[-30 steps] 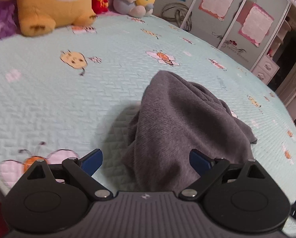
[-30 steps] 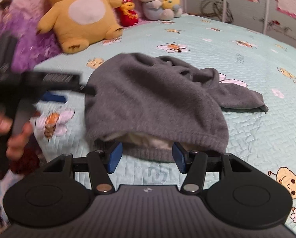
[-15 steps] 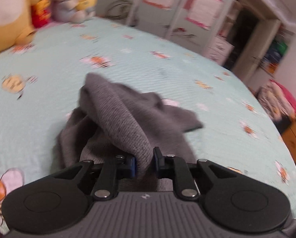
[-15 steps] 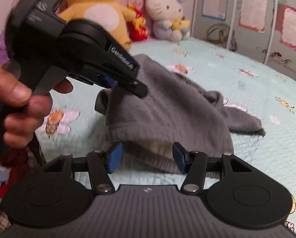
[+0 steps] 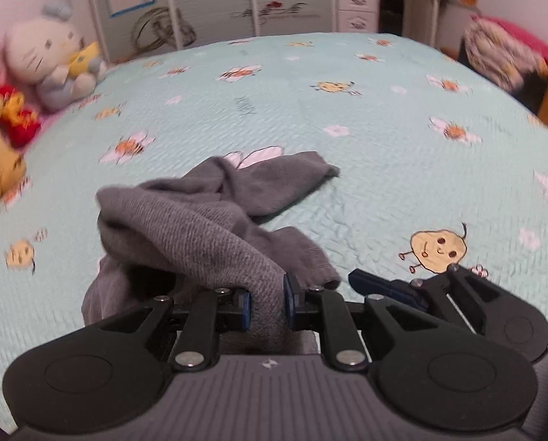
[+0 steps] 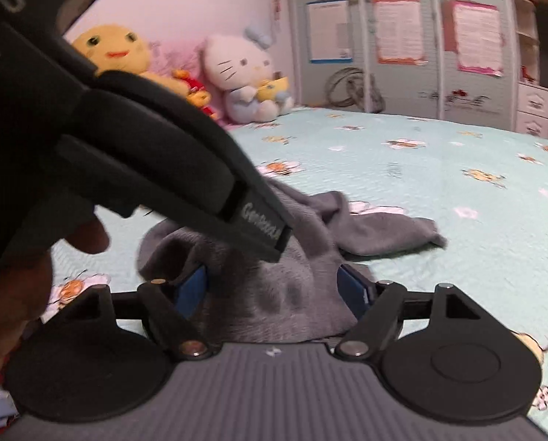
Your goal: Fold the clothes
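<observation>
While the left wrist view looks down over a mint-green quilted bed cover printed with bees and flowers (image 5: 366, 139), the left claw (image 5: 267, 305) has its blue pads pinched tight on a fold of the grey knitted garment (image 5: 200, 228), which rises in a ridge from the pads and trails away across the bed to a flat end further off. Just to the right, the right claw (image 5: 384, 286) shows one blue finger beside the cloth's edge. A white cat plush toy (image 5: 50, 62) sits at the bed's far left.

From the right wrist view, the right claw (image 6: 277, 290) has just been widening; its blue pads stand well apart with the grey garment (image 6: 292, 294) bunched between them, not squeezed. The black left claw (image 6: 274, 237) slants down from the upper left onto the same cloth, held by a hand (image 6: 28, 279).
</observation>
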Demonstrator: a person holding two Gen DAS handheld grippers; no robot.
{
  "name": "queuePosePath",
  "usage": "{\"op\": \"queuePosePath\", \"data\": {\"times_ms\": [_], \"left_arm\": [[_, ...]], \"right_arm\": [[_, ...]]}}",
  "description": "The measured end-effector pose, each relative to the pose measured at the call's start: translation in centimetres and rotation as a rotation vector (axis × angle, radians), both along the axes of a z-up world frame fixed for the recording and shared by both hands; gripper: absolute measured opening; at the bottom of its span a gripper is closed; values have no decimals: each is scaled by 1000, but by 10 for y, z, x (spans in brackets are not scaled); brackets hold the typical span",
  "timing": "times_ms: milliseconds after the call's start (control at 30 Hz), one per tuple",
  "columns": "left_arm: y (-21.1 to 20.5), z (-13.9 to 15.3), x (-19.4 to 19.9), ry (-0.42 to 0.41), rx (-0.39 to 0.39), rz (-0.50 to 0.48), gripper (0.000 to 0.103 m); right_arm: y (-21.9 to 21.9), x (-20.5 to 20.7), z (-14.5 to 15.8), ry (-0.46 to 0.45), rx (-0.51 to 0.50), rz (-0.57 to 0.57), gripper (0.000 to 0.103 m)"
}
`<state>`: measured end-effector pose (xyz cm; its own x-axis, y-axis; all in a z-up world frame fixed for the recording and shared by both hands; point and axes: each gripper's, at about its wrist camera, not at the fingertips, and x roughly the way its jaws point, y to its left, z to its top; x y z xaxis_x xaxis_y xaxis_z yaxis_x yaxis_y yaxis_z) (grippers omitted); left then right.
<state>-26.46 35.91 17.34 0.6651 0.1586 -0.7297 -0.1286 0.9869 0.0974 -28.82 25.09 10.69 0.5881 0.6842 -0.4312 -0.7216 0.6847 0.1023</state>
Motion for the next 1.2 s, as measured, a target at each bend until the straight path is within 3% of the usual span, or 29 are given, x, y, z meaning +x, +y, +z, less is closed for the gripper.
{"op": "queuePosePath", "data": {"times_ms": [100, 167, 233, 267, 600, 733, 1000, 1200], "left_arm": [[-16, -1, 9, 11, 25, -17, 18], [-27, -1, 17, 18, 38, -25, 18], [-38, -2, 23, 24, 40, -36, 18], [-43, -2, 26, 27, 44, -38, 18], [-87, -4, 48, 37, 113, -47, 19], [-104, -5, 53, 32, 170, -39, 19], [-129, -7, 64, 27, 216, -57, 19], [-138, -10, 70, 28, 228, -75, 21]], "right_arm": [[-17, 5, -2, -10, 1, -31, 68], [-26, 5, -2, -21, 1, -33, 52], [-33, 4, -2, -31, -3, -29, 23], [-37, 4, -2, -38, -6, -29, 20], [-88, 20, -3, -5, 74, -35, 14], [-107, 25, -1, -2, 114, -43, 3], [-140, 35, -3, 11, 150, -68, 2], [-140, 43, -9, 11, 155, -91, 2]]}}
